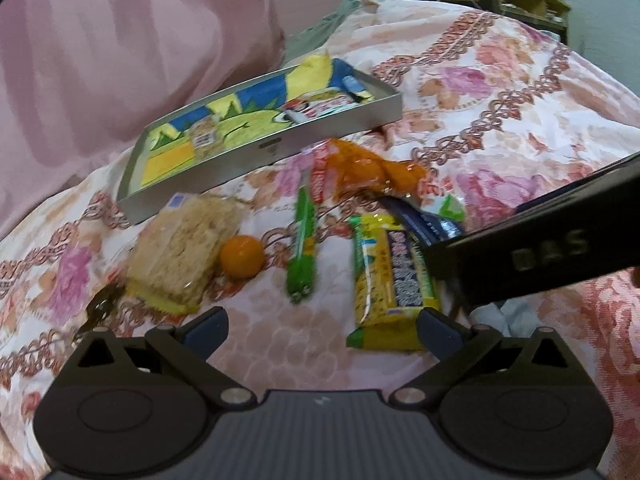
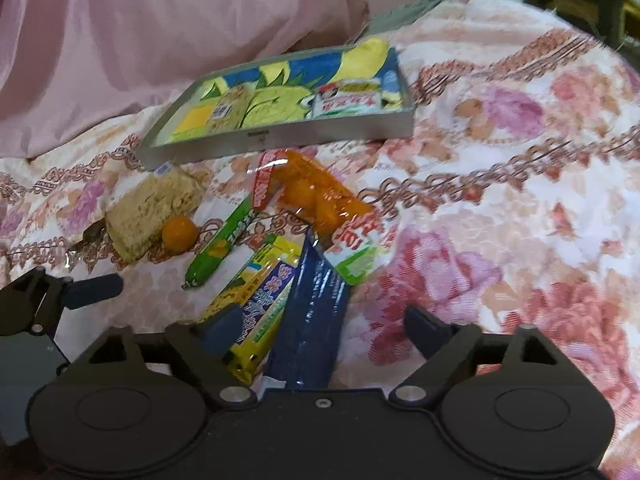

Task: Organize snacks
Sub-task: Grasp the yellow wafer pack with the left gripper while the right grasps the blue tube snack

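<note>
Flowery bed blanket [image 2: 500, 168] holds snacks; right gripper [image 2: 326, 330], fingers wide and empty, should center over the blue packet [image 2: 312, 316] before squeezing.

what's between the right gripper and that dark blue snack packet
Nothing visible. The right gripper is open with the dark blue packet already lying between its fingers. The yellow packet sits right alongside, under the left-hand finger, so it could get caught too.

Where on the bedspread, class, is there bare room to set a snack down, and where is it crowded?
Free: the floral bedspread right of the orange packet and dark blue packet, and the patch near the left gripper, below the orange ball and green stick. Crowded: the strip before the tin tray, where packets overlap.
</note>
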